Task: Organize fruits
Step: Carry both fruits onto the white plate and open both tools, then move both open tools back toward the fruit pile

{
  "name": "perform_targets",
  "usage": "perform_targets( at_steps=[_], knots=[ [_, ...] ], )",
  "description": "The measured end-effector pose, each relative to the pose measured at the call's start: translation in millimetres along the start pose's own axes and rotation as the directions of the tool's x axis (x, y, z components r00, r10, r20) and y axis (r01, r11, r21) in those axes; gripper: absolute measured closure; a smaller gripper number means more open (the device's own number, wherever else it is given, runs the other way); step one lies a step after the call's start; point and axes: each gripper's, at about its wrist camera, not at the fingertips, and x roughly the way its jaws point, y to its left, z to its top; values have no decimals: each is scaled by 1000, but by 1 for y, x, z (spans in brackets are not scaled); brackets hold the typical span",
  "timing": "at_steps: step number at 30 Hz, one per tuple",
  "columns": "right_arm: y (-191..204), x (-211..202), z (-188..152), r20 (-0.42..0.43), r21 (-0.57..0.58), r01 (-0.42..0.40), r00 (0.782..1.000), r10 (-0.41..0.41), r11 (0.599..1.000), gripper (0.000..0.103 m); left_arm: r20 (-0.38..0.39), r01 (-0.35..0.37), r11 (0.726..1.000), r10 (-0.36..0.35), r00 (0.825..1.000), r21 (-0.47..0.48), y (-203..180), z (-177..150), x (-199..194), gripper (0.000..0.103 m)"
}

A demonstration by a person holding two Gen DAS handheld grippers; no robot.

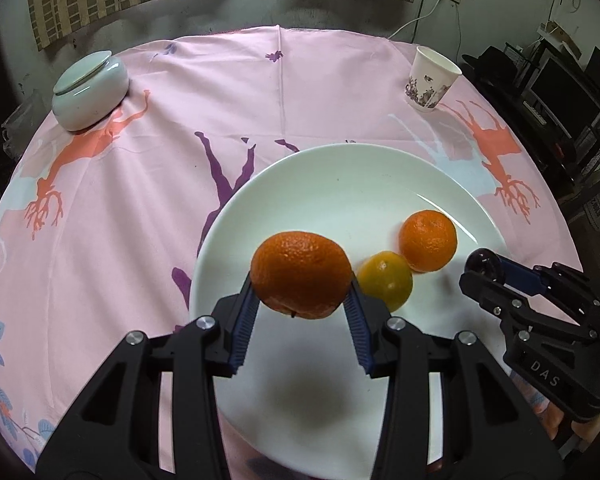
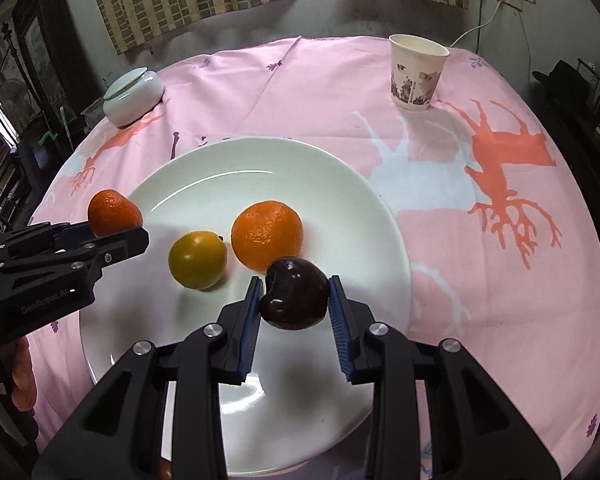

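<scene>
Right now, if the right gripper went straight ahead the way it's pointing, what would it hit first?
Probably the large orange on the white plate: it lies just beyond the dark purple fruit held in the right gripper. Depth is unclear, so the fruit might pass over it.

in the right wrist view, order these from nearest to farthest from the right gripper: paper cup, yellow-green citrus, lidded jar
1. Yellow-green citrus, on the white plate, just left of the right gripper.
2. Paper cup, far right on the tablecloth.
3. Lidded jar, far left corner.

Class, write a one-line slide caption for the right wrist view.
Right claw holds a dark fruit over a white plate with two citrus.
</scene>
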Motion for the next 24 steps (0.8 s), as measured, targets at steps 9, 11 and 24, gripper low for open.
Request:
perform_targets(
  at_steps=[9,11,24],
  knots=[
    [8,-5,7,34,-71,44,999,-41,996,47,2,-7,1000,7,1000,-4,-3,7,-1,29],
    [9,-20,4,63,-65,63,996,-59,996,44,39,-26,1000,25,999,7,-2,2,-20,21],
    [32,-117,-124,42,-73,10,999,-7,997,42,227,-36,999,38,973,-12,16,-160,-146,4]
  ],
)
